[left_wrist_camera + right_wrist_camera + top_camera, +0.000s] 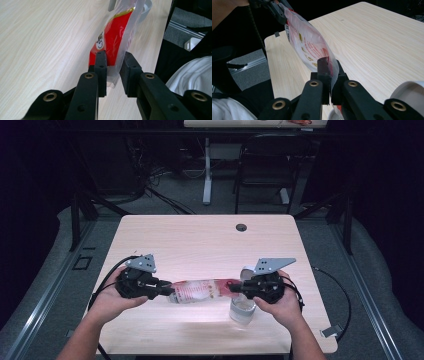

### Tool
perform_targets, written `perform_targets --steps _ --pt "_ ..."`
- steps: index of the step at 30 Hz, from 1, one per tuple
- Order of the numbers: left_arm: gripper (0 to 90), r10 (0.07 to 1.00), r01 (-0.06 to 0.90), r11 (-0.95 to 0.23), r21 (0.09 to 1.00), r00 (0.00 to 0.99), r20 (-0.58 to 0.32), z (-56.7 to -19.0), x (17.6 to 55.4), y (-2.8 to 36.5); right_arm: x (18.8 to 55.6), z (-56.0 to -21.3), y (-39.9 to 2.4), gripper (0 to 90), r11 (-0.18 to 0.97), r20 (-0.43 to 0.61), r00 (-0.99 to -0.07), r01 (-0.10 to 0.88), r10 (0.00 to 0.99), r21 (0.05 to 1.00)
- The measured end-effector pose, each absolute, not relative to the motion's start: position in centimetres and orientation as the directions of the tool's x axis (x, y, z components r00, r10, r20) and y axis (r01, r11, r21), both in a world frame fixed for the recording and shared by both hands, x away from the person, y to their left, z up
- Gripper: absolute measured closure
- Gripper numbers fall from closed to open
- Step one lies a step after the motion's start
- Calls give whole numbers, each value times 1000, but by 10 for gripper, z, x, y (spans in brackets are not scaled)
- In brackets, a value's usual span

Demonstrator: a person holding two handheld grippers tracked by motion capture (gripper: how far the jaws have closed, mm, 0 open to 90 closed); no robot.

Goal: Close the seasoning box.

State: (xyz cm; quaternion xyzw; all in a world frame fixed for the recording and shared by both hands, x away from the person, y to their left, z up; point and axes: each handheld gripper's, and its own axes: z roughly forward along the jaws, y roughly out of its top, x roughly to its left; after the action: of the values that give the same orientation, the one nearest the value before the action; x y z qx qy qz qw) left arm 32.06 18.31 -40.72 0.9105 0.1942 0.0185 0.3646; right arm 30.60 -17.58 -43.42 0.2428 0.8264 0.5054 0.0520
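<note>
The red-and-clear packet [200, 291] is hanging above the bench [200, 240], stretched level between the two grippers, near the bench's front edge.

The left gripper [167, 289] is gripping the packet's left end. In the left gripper view its jaws are standing a little apart with the sealed edge of the packet [115, 42] passing between them; the left pad is lying against the film, while the right pad is sitting just beside it (contact on that side cannot be confirmed). The printed red panel is rising away from the jaws toward the far end.

The right gripper [239, 289] is clamping the packet's right end. In the right gripper view its jaws are pressing together on the thin film of the packet [309, 47], with next to no gap between the pads; from there the packet is running away toward the left gripper [278, 11].

A clear cup [242, 307] is standing on the bench directly beneath the packet's right end, just under the right gripper. A white round lid [247, 271] is lying on the bench just behind that same end.

Both hands are holding the grippers at about equal height over the bench, one at either end of the packet.
</note>
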Motion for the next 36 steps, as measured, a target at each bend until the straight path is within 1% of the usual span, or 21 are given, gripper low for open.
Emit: perform_targets --steps 16,29,36 --pt "773 352 326 -654 682 930 -107 -396 325 179 310 -436 -183 884 347 178 -867 364 465 864" --pt "777 340 308 -668 678 936 -90 -385 325 171 309 -435 -188 874 355 172 -860 371 481 858" --pt "779 339 310 -670 675 936 -93 -383 326 169 309 -435 -190 845 355 171 -856 374 489 857"
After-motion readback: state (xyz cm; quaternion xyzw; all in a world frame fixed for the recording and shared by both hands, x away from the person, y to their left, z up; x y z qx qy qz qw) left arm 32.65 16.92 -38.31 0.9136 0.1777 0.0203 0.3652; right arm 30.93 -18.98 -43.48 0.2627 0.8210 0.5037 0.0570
